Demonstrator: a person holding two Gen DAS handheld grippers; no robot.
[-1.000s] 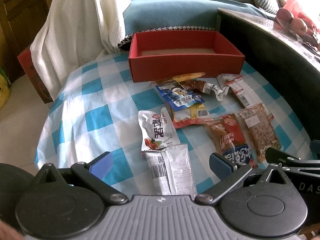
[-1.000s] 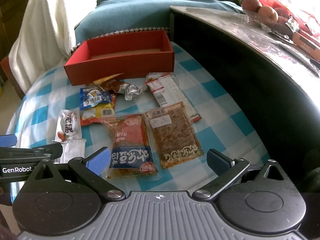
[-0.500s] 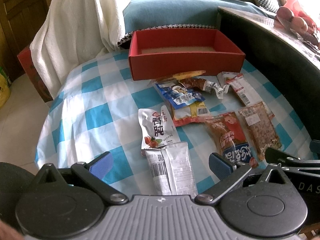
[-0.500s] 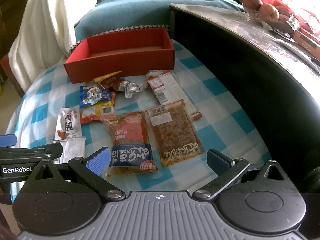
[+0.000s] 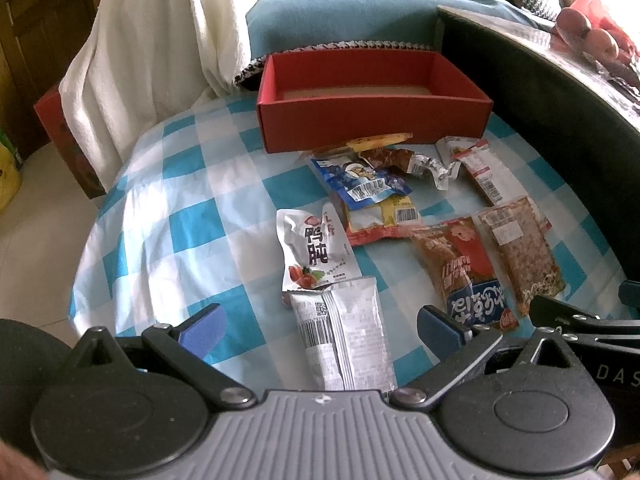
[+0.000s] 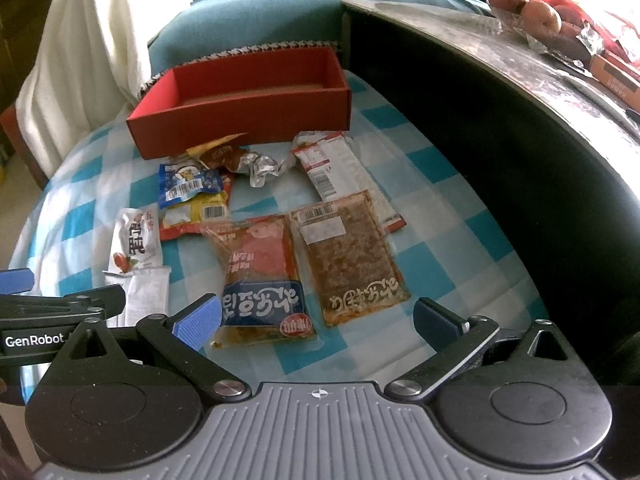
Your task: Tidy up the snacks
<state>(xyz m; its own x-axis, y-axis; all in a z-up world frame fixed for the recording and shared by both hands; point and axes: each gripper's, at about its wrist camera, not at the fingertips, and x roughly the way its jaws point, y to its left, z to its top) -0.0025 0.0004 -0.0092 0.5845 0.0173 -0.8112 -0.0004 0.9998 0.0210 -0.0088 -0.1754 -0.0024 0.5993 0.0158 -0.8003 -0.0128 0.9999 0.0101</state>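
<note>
While your two grippers hover low at the near edge, the blue-and-white checked cloth (image 5: 168,216) spreads below, a sofa (image 5: 340,12) beyond. Your red box (image 5: 372,88) sits at its far side, only bare cardboard visible inside. Snack packets lie loose in front of it; the white pouch (image 5: 312,248) reads "鸭肫", other print too blurred. A silver packet (image 5: 344,336) runs under your left gripper (image 5: 320,328), cut off, jaws spread wide. Your right gripper (image 6: 316,320), "GenRobot" on the tool beside it, gapes empty over a red-and-blue packet (image 6: 260,276)
</note>
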